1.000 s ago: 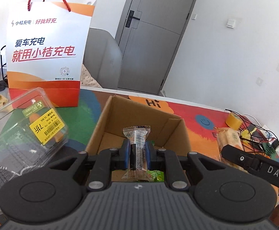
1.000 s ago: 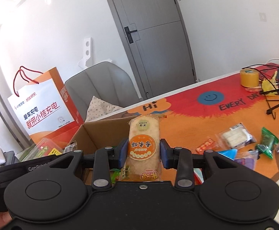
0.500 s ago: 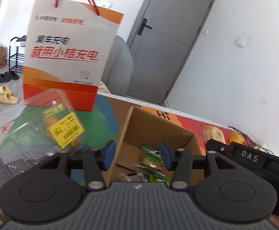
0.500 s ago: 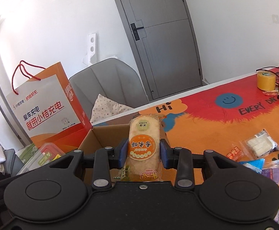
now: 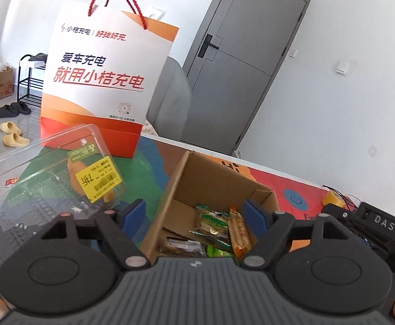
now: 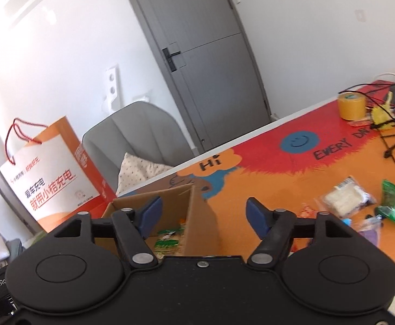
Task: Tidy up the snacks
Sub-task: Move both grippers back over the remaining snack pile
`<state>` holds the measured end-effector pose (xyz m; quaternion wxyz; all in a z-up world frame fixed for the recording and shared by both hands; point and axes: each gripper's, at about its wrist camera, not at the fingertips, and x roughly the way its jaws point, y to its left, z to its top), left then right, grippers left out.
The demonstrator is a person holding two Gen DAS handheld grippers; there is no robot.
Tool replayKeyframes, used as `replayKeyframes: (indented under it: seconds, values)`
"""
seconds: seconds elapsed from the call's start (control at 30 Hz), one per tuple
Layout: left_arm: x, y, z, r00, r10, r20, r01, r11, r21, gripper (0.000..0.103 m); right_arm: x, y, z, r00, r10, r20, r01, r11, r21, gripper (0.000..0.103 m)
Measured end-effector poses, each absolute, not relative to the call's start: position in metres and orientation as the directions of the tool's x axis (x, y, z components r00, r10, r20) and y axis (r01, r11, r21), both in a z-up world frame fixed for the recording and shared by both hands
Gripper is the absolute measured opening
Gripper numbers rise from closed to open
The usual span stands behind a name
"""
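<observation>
An open cardboard box [image 5: 219, 189] sits on a brightly printed desk [image 6: 265, 189], holding several wrapped snacks, among them a green-labelled packet [image 5: 213, 218] and an orange-wrapped stick pack [image 5: 239, 233] lying side by side on the box floor. The left gripper [image 5: 194, 215] hangs above the box with its blue-padded jaws opening and nothing between them; the right gripper [image 6: 202, 212] is over the box's right wall, jaws likewise opening and empty. Just left of the box lies a clear plastic clamshell container [image 5: 42, 187] with a yellow price sticker [image 5: 98, 181] whose small print cannot be read. Behind the box stands a white-and-orange paper gift bag [image 5: 108, 81] with red cord handles, printed "小桔充电" and "爱车充电 就用小桔充电". The desk covering reads "Hi" just beyond the box and "EVERY" beside a blue smiley face [image 6: 299, 140]. Well right of the box more snack packets lie scattered, including a white one [image 6: 345, 197] and a green one [image 6: 391, 201]; farther off are a roll of tan tape [image 6: 350, 105] and tangled black cables [image 6: 387, 124]. A grey chair [image 6: 140, 135] and a grey door [image 6: 205, 62] stand behind the desk.
</observation>
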<state>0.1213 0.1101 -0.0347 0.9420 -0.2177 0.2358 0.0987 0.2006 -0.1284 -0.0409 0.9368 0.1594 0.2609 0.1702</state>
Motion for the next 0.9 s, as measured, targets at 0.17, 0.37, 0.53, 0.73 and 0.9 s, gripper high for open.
replayKeyframes:
  seconds: [0.17,0.37,0.53,0.73,0.9]
  values:
    - [0.123,0.085,-0.03,0.881,0.051,-0.471,-0.246,0.898,-0.364,0.083,0.197,-0.163,-0.042,0.823,0.362,-0.437,-0.189,0.901,0.39,0.07]
    - [0.123,0.045,-0.022,0.884,-0.001,-0.468,-0.169,0.932,-0.32,0.094,0.189,-0.222,-0.05,0.857,0.272,-0.438,-0.091,0.916,0.39,0.074]
    - [0.128,0.014,-0.02,0.874,-0.028,-0.485,-0.133,0.946,-0.294,0.096,0.176,-0.254,-0.053,0.858,0.243,-0.453,-0.046,0.914,0.404,0.08]
    - [0.129,-0.015,-0.021,0.866,-0.085,-0.493,-0.071,0.955,-0.289,0.096,0.167,-0.282,-0.056,0.859,0.216,-0.464,-0.017,0.918,0.396,0.085]
    - [0.131,-0.036,-0.026,0.86,-0.128,-0.493,-0.024,0.956,-0.291,0.096,0.162,-0.299,-0.061,0.863,0.198,-0.465,0.001,0.92,0.393,0.085]
